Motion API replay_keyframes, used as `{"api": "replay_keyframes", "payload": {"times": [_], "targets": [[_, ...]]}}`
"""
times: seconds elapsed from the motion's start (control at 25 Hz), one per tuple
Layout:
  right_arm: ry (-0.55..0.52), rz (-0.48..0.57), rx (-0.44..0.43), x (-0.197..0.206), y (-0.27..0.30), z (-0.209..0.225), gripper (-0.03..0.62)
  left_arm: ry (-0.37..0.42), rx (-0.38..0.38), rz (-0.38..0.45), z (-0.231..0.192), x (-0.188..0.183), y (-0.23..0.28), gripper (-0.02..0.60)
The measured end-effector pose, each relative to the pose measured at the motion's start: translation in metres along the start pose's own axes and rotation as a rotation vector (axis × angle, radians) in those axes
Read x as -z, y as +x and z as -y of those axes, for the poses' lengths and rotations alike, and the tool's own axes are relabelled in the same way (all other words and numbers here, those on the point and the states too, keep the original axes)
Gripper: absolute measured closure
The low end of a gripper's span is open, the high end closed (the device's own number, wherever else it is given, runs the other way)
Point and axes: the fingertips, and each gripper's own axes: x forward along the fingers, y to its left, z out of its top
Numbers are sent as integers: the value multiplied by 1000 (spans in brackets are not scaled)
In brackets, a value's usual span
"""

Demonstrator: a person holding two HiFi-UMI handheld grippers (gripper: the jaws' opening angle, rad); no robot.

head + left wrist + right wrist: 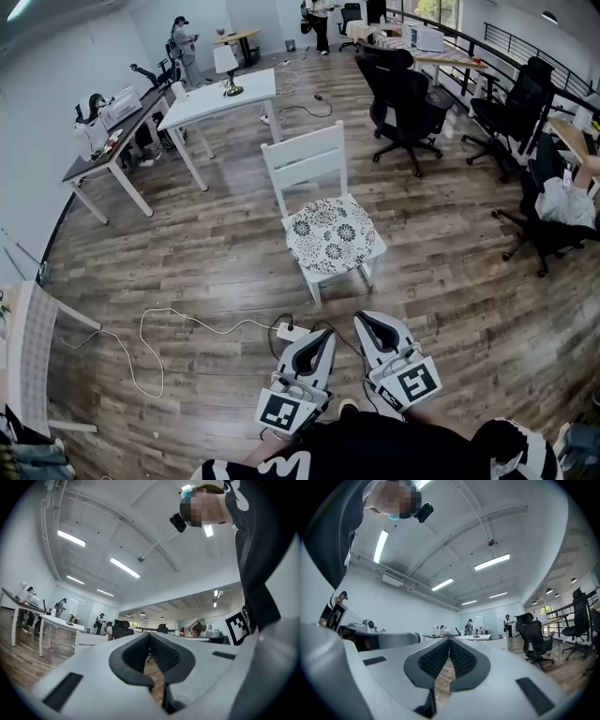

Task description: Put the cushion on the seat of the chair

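Both the left gripper [322, 337] and right gripper [371, 324] had jaws together, empty, above an office's plank floor [187, 253]. The squarish floral cushion [330, 234] lay flat on the seat of the white chair [305, 155], edges squared to it.

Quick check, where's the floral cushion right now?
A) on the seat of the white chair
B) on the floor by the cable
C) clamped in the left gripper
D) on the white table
A: the cushion lies flat on the seat of the white chair, while the left gripper and right gripper sit short of it, jaws together and holding nothing.
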Motion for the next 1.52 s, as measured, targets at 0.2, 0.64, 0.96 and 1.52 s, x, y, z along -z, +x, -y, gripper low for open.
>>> {"api": "replay_keyframes", "payload": {"times": [0.2,0.64,0.96,1.52], "targets": [[29,-21,14,7,-11,-30,572,-5,-7,-29,7,4,-40,575],[20,-25,49,6,-36,-112,572,-35,4,-30,7,-11,-127,575],[33,-29,81,16,-69,-156,572,-53,62,-59,31,-2,-169,575],[-40,-45,54,6,-81,-176,572,-70,57,-23,37,-19,-180,575]]}}
